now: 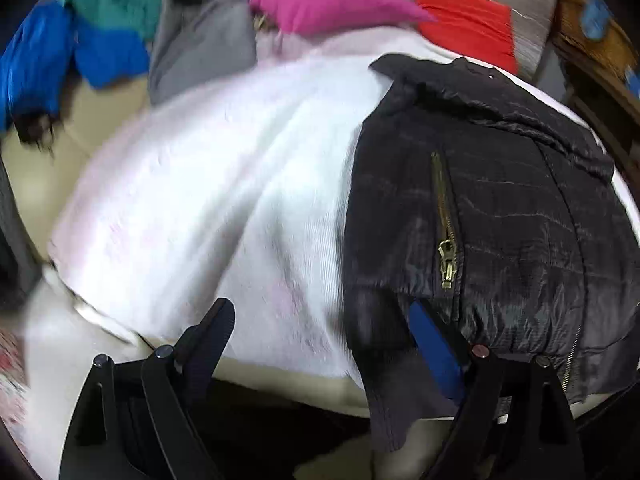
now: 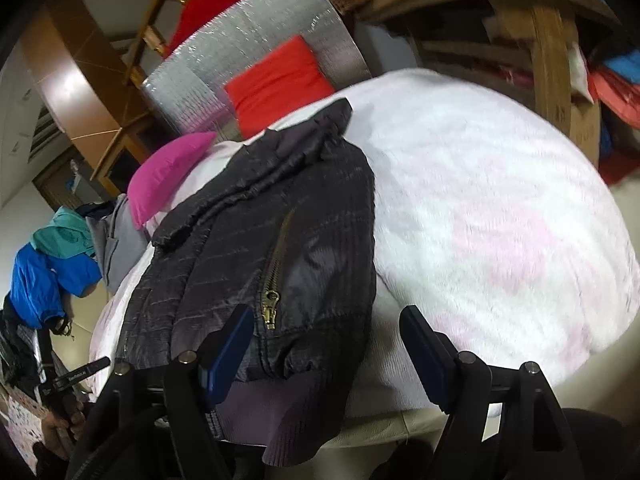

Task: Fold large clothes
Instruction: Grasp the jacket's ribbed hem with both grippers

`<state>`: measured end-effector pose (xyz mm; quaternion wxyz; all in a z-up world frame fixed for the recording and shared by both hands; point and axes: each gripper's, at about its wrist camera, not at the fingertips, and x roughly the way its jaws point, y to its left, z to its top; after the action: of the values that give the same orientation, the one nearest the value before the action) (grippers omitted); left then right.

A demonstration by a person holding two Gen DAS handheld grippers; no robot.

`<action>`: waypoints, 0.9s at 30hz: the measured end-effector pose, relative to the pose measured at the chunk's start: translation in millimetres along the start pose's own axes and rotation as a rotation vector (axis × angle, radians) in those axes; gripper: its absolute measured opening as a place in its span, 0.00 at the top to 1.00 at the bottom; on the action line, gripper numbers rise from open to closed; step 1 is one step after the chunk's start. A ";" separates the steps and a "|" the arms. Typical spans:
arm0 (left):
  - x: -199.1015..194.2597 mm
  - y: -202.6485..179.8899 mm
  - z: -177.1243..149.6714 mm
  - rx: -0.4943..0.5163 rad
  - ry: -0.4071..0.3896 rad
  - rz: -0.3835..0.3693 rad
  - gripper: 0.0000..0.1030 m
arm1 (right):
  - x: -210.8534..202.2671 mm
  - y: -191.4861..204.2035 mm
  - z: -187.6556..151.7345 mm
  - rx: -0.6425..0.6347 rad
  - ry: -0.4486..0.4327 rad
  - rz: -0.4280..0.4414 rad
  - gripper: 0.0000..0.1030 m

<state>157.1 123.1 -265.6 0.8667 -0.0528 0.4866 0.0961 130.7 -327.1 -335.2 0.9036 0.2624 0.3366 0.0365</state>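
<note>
A shiny black quilted jacket [image 2: 256,256] with a brass zipper and ribbed hem lies on a fluffy white-pink blanket [image 2: 500,216]. Both grippers' fingers [image 1: 216,332] [image 2: 420,344] stand apart, clamping nothing.

Left hand-held gripper [image 1: 320,344] jaws wide apart, right hand-held gripper [image 2: 326,344] likewise, both angled downward

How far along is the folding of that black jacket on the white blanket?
Done: the black jacket already lies folded narrow on the white blanket. In hand: nothing; both grippers, left gripper and right gripper, are open at its hem. Left: the heap of blue and teal clothes looks unfolded.
</note>
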 end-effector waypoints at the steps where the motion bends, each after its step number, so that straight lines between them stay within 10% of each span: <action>1: 3.6 4.6 -0.9 -0.027 0.018 -0.023 0.14 | 1.7 -1.2 0.2 0.008 0.007 0.004 0.24; 27: 25.5 -20.4 -17.6 0.016 0.046 -0.303 0.14 | 56.9 2.9 1.7 0.106 0.161 0.052 0.24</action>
<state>159.8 102.9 -296.5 0.8602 -0.1210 0.4937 -0.0407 175.9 -311.6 -366.3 0.8573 0.3147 0.4026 0.0633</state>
